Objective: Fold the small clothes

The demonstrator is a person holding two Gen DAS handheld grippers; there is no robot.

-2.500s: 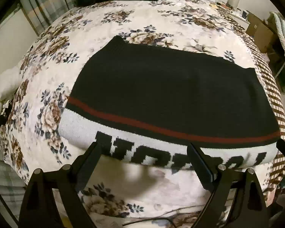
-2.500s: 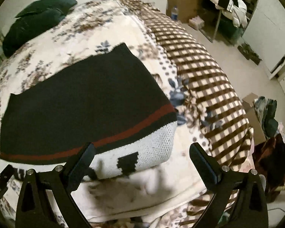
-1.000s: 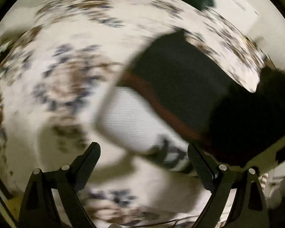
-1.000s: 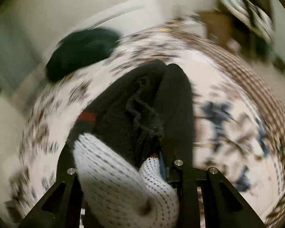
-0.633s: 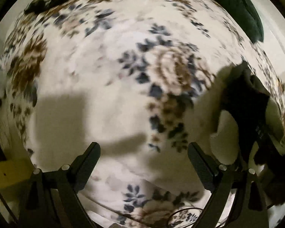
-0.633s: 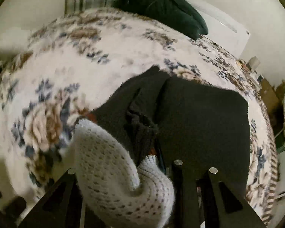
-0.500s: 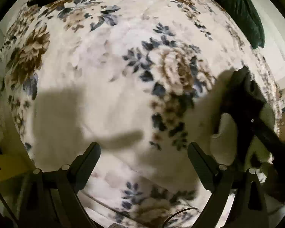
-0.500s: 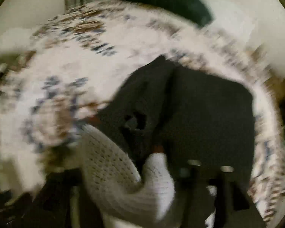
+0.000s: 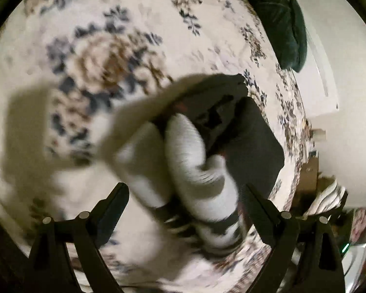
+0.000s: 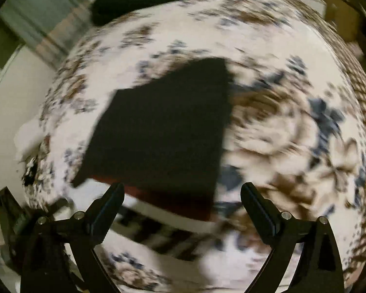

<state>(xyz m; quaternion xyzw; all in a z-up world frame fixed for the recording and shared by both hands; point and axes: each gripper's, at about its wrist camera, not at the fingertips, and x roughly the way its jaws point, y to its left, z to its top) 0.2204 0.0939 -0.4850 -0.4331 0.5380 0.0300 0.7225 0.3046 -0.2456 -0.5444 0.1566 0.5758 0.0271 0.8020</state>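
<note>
The knitted garment [image 10: 163, 131], black with a red stripe and a white lettered band, lies on the floral blanket [image 10: 280, 127] of the bed, folded over so that its black back faces up in the right wrist view. There the right gripper [image 10: 182, 204] hangs above the garment's striped near edge; its jaws are opening, already wide, with the red stripe and white band showing between the tips but neither finger pressing on the cloth. In the left wrist view the left gripper [image 9: 184, 204] has its jaws spread wide too, and the white band, bunched into rolls, sits between and just ahead of them, free of both fingers as far as the blur allows. A dark green pillow [image 9: 283, 22] lies at the far end of the bed. A second ago the right jaws were nearly shut on a bunched corner of the white band, lifted off the bed; now that corner is released and the garment lies flatter, half its earlier width.
</note>
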